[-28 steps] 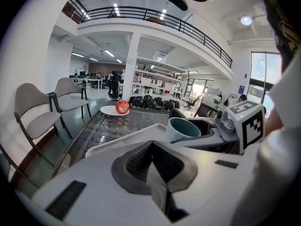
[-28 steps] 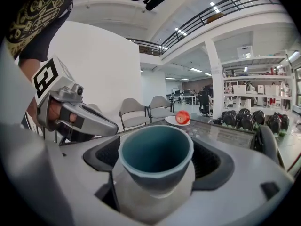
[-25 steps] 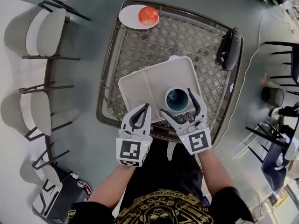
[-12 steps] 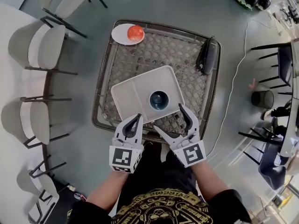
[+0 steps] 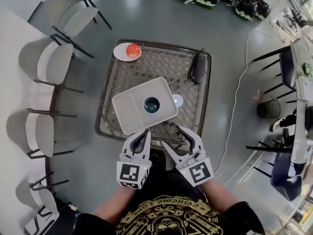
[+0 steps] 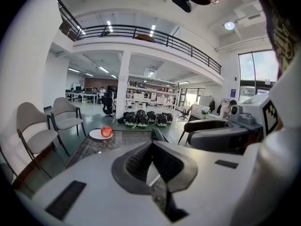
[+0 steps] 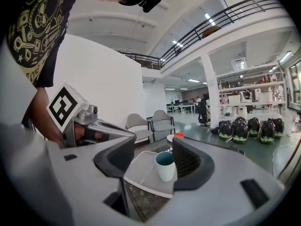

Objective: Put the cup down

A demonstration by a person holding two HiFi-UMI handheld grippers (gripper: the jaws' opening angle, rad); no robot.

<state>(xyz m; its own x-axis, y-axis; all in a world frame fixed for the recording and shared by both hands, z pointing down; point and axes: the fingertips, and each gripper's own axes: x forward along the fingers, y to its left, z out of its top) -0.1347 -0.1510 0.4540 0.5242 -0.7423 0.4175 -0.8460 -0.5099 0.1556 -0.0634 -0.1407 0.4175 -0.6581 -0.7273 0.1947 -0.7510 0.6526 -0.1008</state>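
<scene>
Grey polished floor surrounds a square wicker-and-glass table (image 5: 161, 65), with pale chairs off its left edge. Over the last second both grippers have drawn back. A second ago the right gripper (image 5: 172, 136) had its jaws spread wide around the cup (image 5: 151, 105); now it sits clear of the table's near edge and the cup is on its own.

The cup stands upright in the right part of the white tray (image 5: 129, 109), which lies toward the table's near edge, and nothing touches it. The right gripper's jaws have just been closing and now stand partly apart, with nothing between the pads. In the right gripper view the cup (image 7: 164, 165) only shows through the gap, well beyond the tips. The left gripper (image 5: 145, 133) has its jaws pressed together on nothing.

Judging by this, the put-down is finished and only the withdrawal is left. The plate (image 5: 120, 53) with a red fruit (image 5: 132, 50) at the far left corner has not been disturbed.

Both hands are held side by side in front of the person's torso, with the marker cubes facing up. The grippers point across the near edge toward the tray, tipped slightly downward. The right one angles inward toward the cup and the left one sits just beside it.
</scene>
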